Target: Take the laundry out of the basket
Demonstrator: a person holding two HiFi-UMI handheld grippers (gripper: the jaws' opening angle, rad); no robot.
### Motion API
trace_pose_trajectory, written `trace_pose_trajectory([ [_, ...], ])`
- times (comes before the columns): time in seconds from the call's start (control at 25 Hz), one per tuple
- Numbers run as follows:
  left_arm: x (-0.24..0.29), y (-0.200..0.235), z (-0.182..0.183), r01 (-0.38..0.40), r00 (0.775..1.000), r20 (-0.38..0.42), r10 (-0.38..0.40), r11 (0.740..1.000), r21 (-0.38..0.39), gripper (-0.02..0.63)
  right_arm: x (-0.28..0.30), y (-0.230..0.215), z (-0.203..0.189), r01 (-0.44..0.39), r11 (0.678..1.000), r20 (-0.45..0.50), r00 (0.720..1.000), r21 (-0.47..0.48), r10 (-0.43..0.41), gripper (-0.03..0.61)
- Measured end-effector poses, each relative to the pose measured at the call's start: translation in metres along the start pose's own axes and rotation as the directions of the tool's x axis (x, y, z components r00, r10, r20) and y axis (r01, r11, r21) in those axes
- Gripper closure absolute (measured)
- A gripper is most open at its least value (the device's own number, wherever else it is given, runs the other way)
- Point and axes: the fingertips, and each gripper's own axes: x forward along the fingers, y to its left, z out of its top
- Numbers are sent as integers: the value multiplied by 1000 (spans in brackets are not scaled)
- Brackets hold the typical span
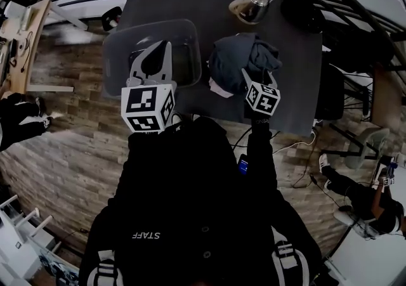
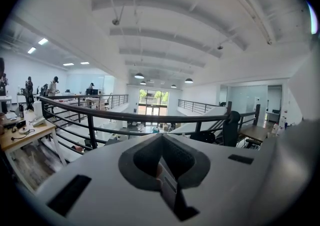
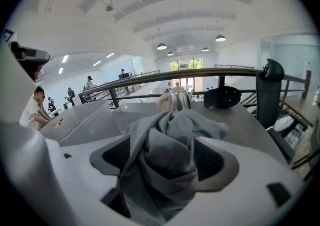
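The laundry (image 3: 165, 155) is bunched right between the pads (image 3: 214, 161) of my right gripper (image 1: 259, 79). My jaws stand wide apart. The grey cloth fills the gap in a loose upright fold, covering part of one pad and leaving the mesh of the other bare. I judge that I am standing around it, not squeezing it. This stuff is soft, light and limp. It will sag, trail and slip out of a thin pinch, so the place to take it is a thick gathered fold near the top of the heap, never a single edge. From my fingers outward, the fold belongs to a dark heap on the table (image 1: 295, 94), with a pale pinkish piece at its near side. The heap lies just beside the basket (image 1: 111, 56), on its right and outside it. A metal kettle (image 3: 180, 98) stands beyond the heap. My left gripper (image 1: 158, 50) hangs over the basket with its tips together and no cloth that I can see between them. Through the clear wall the basket looks emptied, so the job seems nearly done.
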Motion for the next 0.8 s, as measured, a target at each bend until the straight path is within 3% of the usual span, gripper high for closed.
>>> trace_pose_trajectory([
  [0.32,3,-9,3,36,999,19,-36,999,-9,612,-75,27,77,-7,994,217,976,-110,31,190],
  [0.44,2,-14,8,47,998,36,-47,999,-3,612,-100,55,120,-16,984,325,943,-176,73,199],
  [0.6,-2,-17,19,45,997,66,-46,999,9,612,-129,92,167,-15,974,458,881,-227,120,292],
  [0.8,-6,-15,30,32,995,91,-33,999,14,612,-152,138,200,-60,958,532,821,-279,207,373],
])
